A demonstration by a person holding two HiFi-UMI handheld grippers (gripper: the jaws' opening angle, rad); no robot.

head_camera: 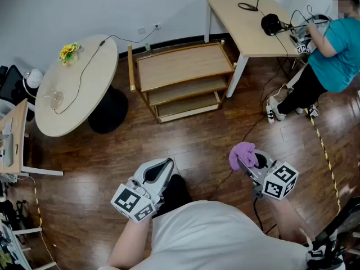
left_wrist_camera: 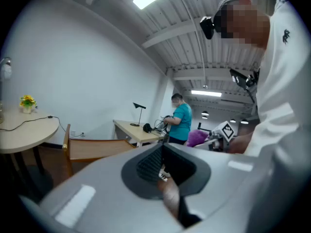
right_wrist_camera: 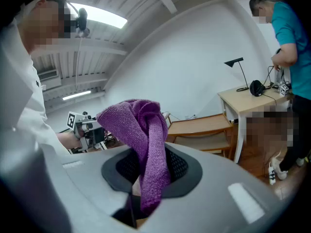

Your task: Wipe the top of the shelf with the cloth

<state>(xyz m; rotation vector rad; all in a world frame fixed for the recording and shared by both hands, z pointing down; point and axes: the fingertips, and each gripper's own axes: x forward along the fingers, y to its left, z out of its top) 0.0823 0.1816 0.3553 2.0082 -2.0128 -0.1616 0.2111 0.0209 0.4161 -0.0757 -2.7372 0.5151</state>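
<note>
The wooden three-tier shelf [head_camera: 183, 66] stands on the floor ahead of me, between a round table and a desk, and its top board is bare. A purple cloth [head_camera: 242, 152] bunches up out of my right gripper [head_camera: 247, 165], which is shut on it and held close to my body, well short of the shelf. In the right gripper view the cloth [right_wrist_camera: 141, 125] drapes over the jaws, with the shelf [right_wrist_camera: 199, 125] beyond. My left gripper [head_camera: 163, 165] is shut and holds nothing. The left gripper view shows the shelf [left_wrist_camera: 92, 147] far off.
A round table [head_camera: 79, 83] with flowers and a cable sits at the left. A desk [head_camera: 247, 27] with a lamp and headphones stands at the right, where a person in a teal shirt [head_camera: 337, 44] works. Cables trail across the dark wood floor [head_camera: 202, 139].
</note>
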